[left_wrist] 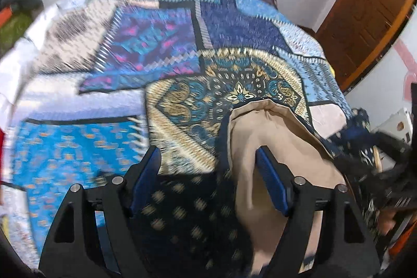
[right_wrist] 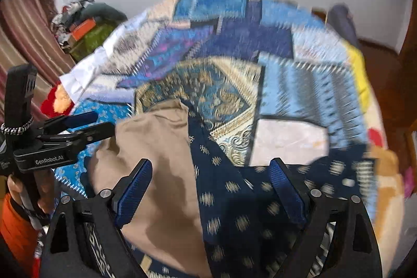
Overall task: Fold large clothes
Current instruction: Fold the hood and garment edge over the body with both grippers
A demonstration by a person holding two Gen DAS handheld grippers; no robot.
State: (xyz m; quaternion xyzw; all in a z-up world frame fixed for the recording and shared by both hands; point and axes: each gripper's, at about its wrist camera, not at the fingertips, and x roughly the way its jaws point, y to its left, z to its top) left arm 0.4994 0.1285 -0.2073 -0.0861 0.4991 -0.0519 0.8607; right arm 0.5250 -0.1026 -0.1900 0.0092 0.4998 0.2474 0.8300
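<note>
A large navy garment with gold motifs point(left_wrist: 187, 215) and a beige lining point(left_wrist: 276, 137) lies on a bed covered by a blue patchwork bedspread point(left_wrist: 146, 43). My left gripper point(left_wrist: 208, 160) is open, its blue pads on either side of the navy cloth and beige lining. My right gripper point(right_wrist: 211, 173) is open over the same garment point(right_wrist: 242, 212), with the beige lining point(right_wrist: 156, 160) by its left pad. The left gripper point(right_wrist: 88, 127) also shows at the left of the right wrist view, held in a hand.
A brown wooden door point(left_wrist: 365, 12) stands at the right by a white wall. A pile of clothes and a green bundle point(right_wrist: 91, 28) sit at the far left of the bed beside a striped curtain point(right_wrist: 26, 25). A yellow cloth point(right_wrist: 361, 69) lies at the bed's right edge.
</note>
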